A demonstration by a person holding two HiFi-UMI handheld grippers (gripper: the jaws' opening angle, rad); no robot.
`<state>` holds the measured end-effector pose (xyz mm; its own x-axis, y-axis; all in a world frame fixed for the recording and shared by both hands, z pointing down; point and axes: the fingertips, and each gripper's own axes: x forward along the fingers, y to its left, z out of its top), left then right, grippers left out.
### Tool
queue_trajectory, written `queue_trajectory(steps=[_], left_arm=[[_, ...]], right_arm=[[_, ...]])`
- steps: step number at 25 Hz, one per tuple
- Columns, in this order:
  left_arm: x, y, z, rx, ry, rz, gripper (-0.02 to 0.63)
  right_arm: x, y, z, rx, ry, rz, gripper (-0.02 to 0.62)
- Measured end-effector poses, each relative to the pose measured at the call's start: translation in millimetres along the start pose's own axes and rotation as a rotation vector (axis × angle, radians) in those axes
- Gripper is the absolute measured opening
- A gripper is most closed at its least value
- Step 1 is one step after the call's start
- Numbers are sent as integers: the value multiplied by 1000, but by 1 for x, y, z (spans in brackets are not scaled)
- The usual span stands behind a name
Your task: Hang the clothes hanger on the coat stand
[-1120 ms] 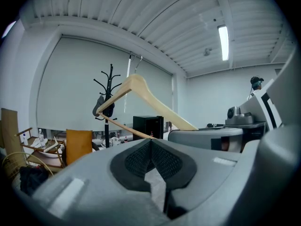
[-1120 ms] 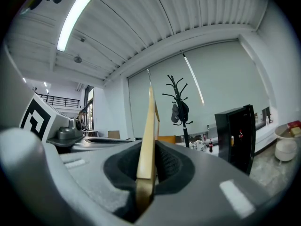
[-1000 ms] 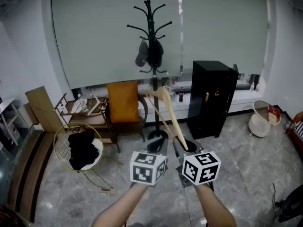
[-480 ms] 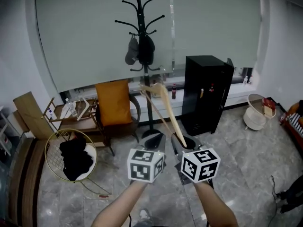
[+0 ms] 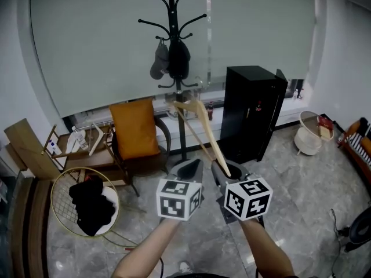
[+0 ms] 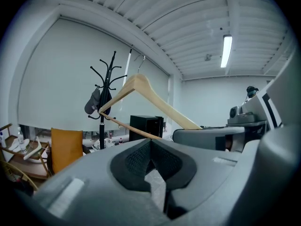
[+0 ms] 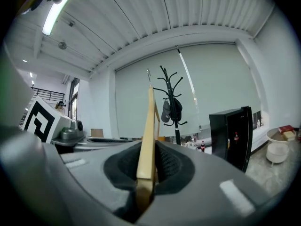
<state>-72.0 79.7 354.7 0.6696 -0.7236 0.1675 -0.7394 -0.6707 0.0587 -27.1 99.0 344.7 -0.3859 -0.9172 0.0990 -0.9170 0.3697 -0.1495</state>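
Note:
A pale wooden clothes hanger (image 5: 200, 126) slants up and away from my right gripper (image 5: 223, 171), which is shut on its lower end; its arm (image 7: 147, 145) runs up between the jaws. The hanger (image 6: 141, 93) crosses the left gripper view, with its metal hook near the top. My left gripper (image 5: 186, 169) is beside the right one, shut with nothing in it. The black coat stand (image 5: 175, 57) rises ahead by the window blind, with a dark cap and a grey one hung on it (image 7: 170, 108).
An orange-cushioned chair (image 5: 136, 132) stands left of the stand, a black cabinet (image 5: 249, 112) right of it. A round wire basket with dark clothes (image 5: 87, 204) is at the lower left, a white basket (image 5: 308, 135) at the right. Grey marble floor.
The view has drawn nearer the coat stand and tipped up a little. Both grippers hold their pose, the hanger still in the right one.

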Motion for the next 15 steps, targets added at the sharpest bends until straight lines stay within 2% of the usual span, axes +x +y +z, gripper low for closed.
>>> queue_trajectory(steps=[7,15], left_arm=[[5,50,1,-8,4,-30,5],[14,79,5,-5,-7,-51,5]], right_arm=[[46,18,0,6,7,-33,35],[77,24,-1,8,5,-47,35]])
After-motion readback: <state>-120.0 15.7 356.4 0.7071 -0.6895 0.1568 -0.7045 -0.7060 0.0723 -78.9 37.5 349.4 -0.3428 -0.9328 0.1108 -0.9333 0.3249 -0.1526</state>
